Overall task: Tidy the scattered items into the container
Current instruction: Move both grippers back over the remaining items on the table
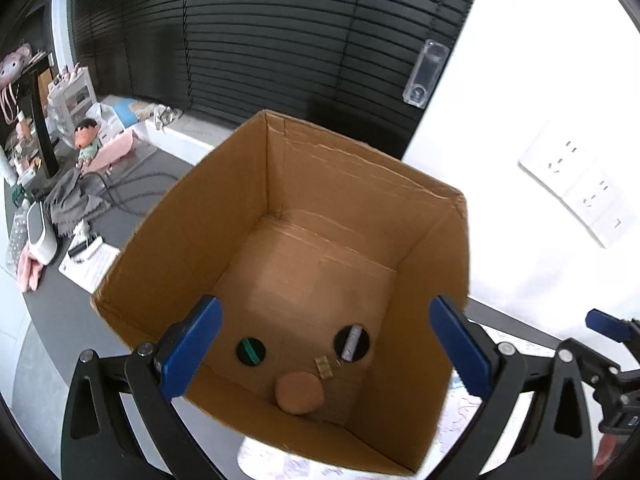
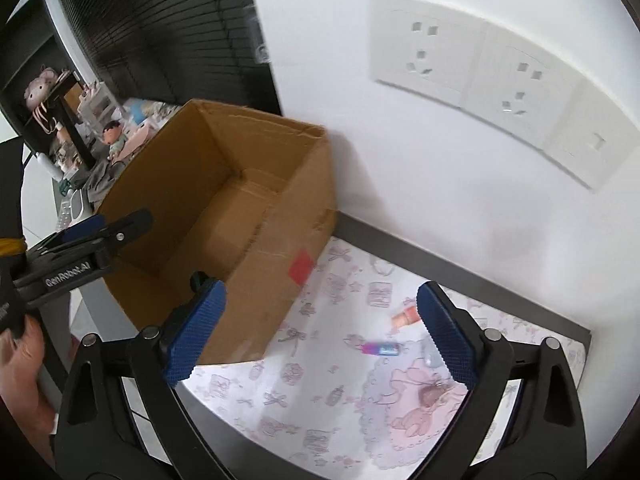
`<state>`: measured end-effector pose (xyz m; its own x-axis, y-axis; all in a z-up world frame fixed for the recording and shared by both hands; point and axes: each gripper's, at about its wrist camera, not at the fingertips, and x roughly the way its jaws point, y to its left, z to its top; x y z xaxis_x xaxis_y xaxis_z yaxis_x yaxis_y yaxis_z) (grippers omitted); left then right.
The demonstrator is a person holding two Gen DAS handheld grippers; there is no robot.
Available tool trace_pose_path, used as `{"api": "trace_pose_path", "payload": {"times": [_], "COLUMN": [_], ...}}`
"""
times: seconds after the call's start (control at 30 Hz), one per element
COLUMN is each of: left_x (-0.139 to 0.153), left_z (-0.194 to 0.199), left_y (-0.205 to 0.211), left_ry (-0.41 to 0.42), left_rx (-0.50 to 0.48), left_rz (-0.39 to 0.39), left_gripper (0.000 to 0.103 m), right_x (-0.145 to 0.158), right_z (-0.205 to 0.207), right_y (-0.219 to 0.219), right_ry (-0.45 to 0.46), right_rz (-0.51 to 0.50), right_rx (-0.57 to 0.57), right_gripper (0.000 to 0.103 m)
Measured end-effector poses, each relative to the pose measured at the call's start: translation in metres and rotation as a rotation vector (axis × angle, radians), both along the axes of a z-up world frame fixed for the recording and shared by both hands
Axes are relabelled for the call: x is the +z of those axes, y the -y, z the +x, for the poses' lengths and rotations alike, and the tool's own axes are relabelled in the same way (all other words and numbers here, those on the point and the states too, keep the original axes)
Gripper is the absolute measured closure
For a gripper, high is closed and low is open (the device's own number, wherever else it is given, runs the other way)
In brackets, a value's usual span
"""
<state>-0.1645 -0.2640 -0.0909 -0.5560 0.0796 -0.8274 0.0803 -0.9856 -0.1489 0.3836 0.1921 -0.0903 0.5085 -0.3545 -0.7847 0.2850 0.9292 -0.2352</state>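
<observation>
We hold the left claw above the open cardboard box, its blue fingers spread wide with nothing between them. Inside the box, on its floor near the closer wall, lie a round tan disc and a small yellowish piece just beside it. That closer wall has two round holes: through the left hole we see something green, through the right one a grey cylinder; whether these sit inside or outside the box we cannot tell.

The right claw hangs to the right of the box, over a patterned pink-and-white mat on the dark worktop. Its fingers are also wide apart and empty. On the mat, between those fingers in the view, lie a small purple-and-blue tube and, a little further off, a small orange-pink item next to the right finger. Both are outside the box, well apart from it. A red patch marks the box's outer side.

The box stands close to a white wall with sockets; dark blinds hang behind it. Far to the left, the worktop carries a doll figure, grey cloth and cables
</observation>
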Motion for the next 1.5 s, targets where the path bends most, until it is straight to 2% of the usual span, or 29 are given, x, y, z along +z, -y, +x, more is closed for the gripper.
{"api": "trace_pose_path", "payload": {"times": [0.13,0.27,0.43,0.67,0.93,1.13,1.23,1.4,1.5], "left_x": [0.008,0.018,0.018,0.024,0.015,0.001,-0.012,-0.046,-0.066], "left_z": [0.007,0.014,0.020,0.031,0.045,0.052,0.052,0.053,0.056], "left_y": [-0.024,-0.055,-0.088,-0.137,-0.194,-0.221,-0.226,-0.239,-0.246], "left_ry": [0.004,-0.004,0.022,0.016,0.039,0.036,0.041,0.106,0.119], "left_rx": [-0.053,-0.131,-0.229,-0.313,-0.414,-0.441,-0.450,-0.500,-0.514], "left_rz": [-0.064,-0.137,-0.131,-0.072,-0.063,-0.073,-0.024,-0.018,-0.036], "left_gripper": [0.000,0.000,0.000,0.000,0.000,0.000,0.000,0.000,0.000], "right_x": [0.011,0.023,0.038,0.048,0.052,0.044,0.032,0.005,-0.013], "right_z": [-0.021,-0.041,-0.067,-0.104,-0.148,-0.168,-0.174,-0.184,-0.187], "right_y": [0.016,0.043,0.070,0.092,0.117,0.130,0.136,0.144,0.148], "right_ry": [0.016,-0.006,0.020,0.011,0.050,0.037,0.000,-0.041,-0.083], "right_rz": [-0.019,-0.020,-0.011,-0.100,-0.018,0.006,-0.012,0.039,0.016], "right_rx": [-0.017,-0.120,-0.179,-0.277,-0.317,-0.329,-0.348,-0.366,-0.381], "right_gripper": [0.005,0.005,0.005,0.005,0.005,0.004,0.004,0.004,0.004]}}
